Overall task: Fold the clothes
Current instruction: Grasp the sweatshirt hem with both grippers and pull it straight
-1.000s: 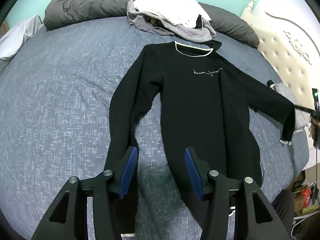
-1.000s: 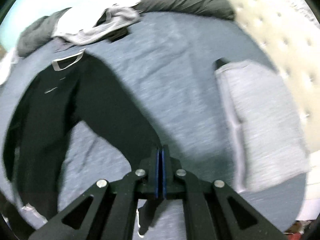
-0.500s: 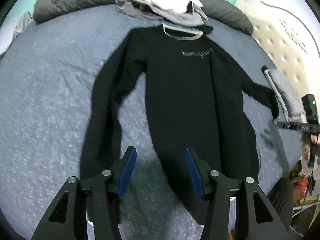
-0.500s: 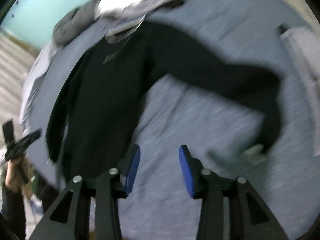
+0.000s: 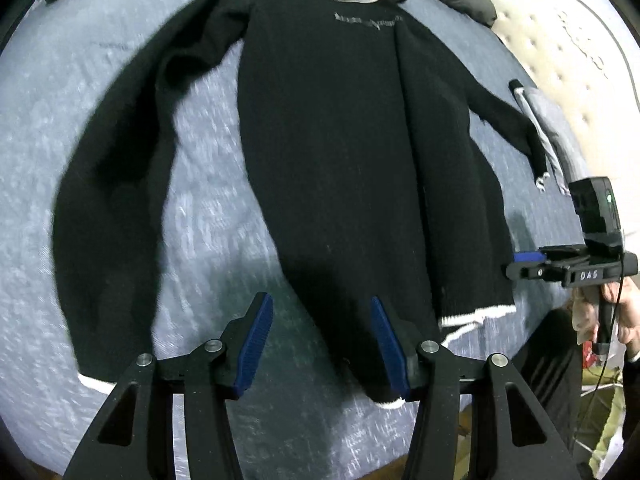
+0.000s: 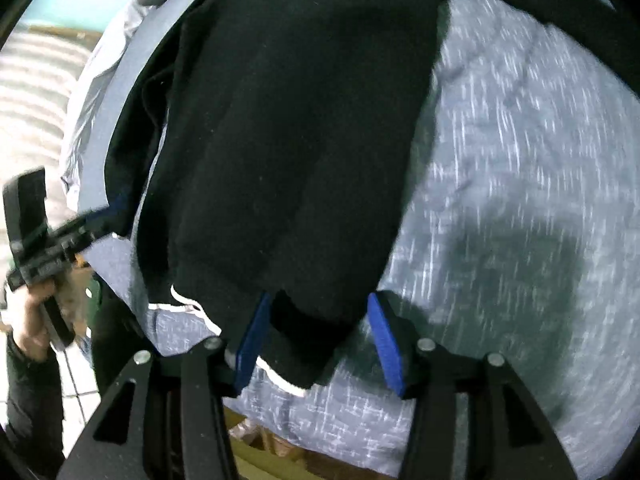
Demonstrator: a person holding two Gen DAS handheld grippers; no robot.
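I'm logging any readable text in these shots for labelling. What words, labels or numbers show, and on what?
"DAS": white label on the side of the right gripper, seen in the left wrist view.
Pale script line across the chest of the black sweater: too blurred to read.
A small round mark left of the "DAS" label: too small to read.
Right wrist view: no readable text.
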